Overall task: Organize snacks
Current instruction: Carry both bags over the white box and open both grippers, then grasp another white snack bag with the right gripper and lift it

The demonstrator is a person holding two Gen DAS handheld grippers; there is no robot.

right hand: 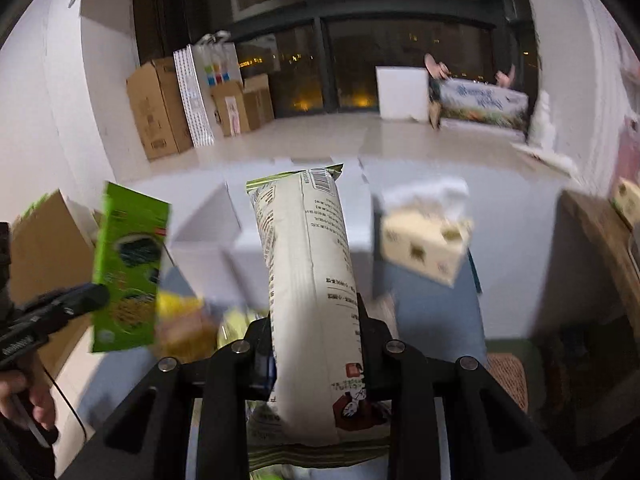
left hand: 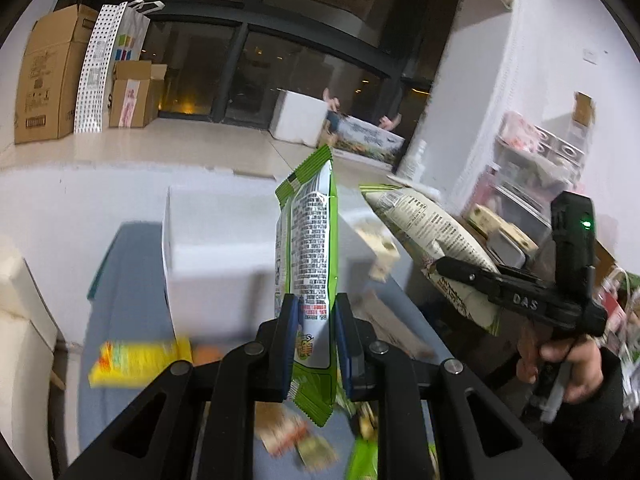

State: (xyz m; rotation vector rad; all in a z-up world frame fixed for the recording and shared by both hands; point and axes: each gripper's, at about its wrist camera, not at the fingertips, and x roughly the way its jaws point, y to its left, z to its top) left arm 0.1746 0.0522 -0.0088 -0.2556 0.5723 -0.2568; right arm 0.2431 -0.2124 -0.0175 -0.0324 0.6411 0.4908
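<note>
My left gripper (left hand: 316, 312) is shut on a green and white snack packet (left hand: 310, 248) and holds it upright above the blue-grey table (left hand: 132, 280). My right gripper (right hand: 316, 328) is shut on a large cream snack bag (right hand: 312, 280) with a green top edge, also lifted. The right gripper and its cream bag show in the left wrist view (left hand: 432, 240) at the right. The left gripper's green packet shows in the right wrist view (right hand: 128, 264) at the left. Several loose snack packets lie blurred on the table below, one yellow (left hand: 140, 360).
A white foam box (left hand: 216, 240) stands on the table behind the packets. A cream tissue box (right hand: 424, 244) sits to its right. Cardboard boxes (left hand: 52, 76) stand by the far wall. A cluttered shelf (left hand: 532, 176) is at the right.
</note>
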